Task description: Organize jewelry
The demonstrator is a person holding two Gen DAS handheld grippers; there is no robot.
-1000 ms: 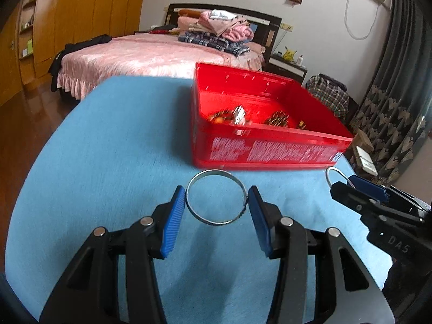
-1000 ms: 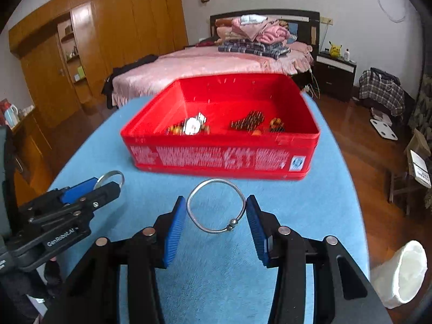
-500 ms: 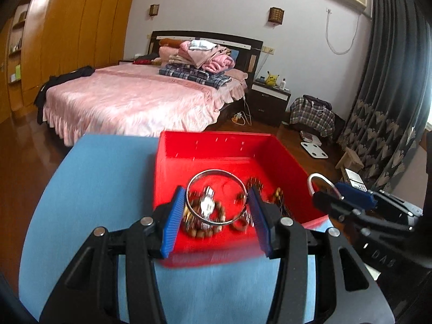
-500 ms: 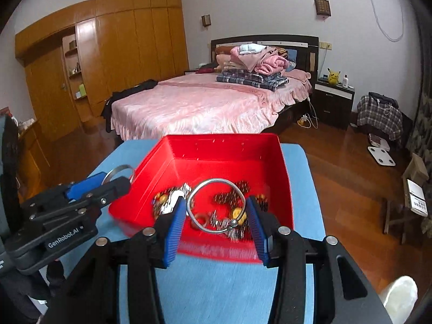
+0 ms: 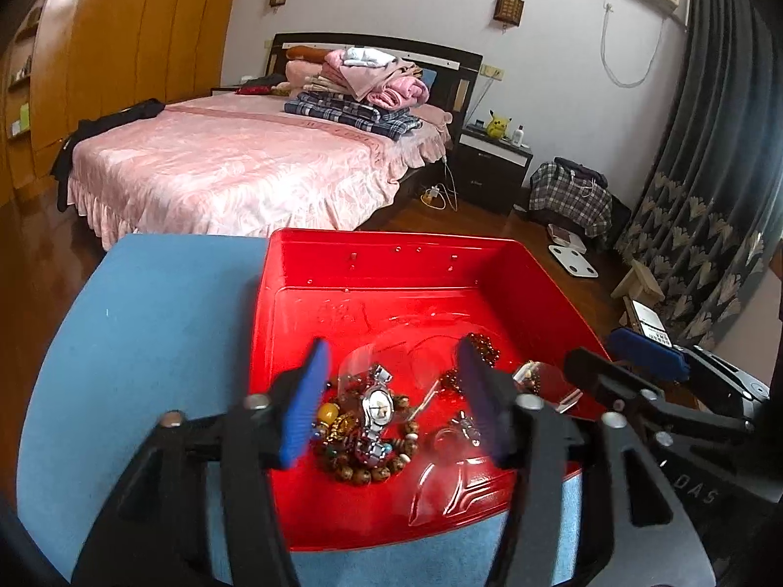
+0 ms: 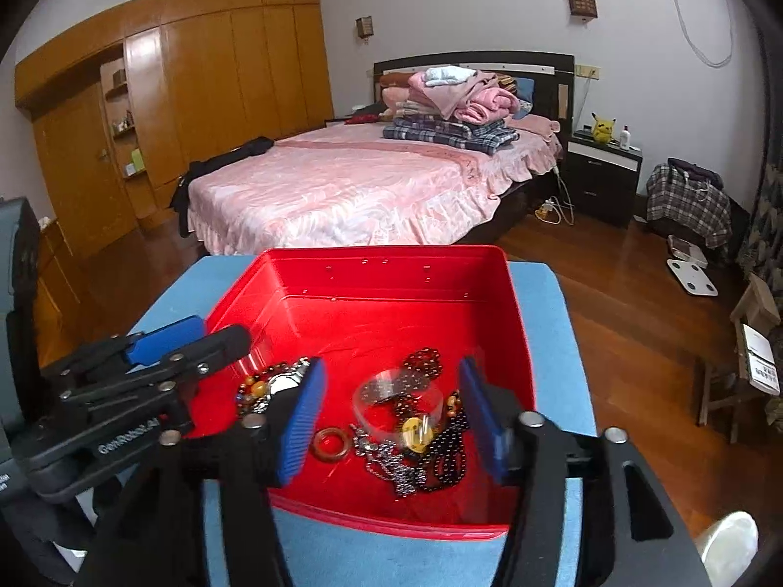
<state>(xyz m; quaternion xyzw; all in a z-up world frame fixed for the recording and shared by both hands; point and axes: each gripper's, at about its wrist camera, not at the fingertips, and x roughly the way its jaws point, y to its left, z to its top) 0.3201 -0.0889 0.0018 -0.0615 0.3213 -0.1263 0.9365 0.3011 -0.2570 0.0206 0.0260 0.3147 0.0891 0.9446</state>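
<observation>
Both grippers, left and right, are hanging spread over the red box, blurred bangles dropping among jewelry at its near end; next probably fetching more pieces.

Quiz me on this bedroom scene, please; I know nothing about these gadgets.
1. True or false: the red bin sits on a blue table.
2. Which of these lies in the bin among the bead bracelets? A. a wristwatch B. a spoon C. a phone
3. Fill in: the left tongs and the right tongs both hang over the bin with their jaws ____.

Key: 1 true; 2 A; 3 open.
</observation>
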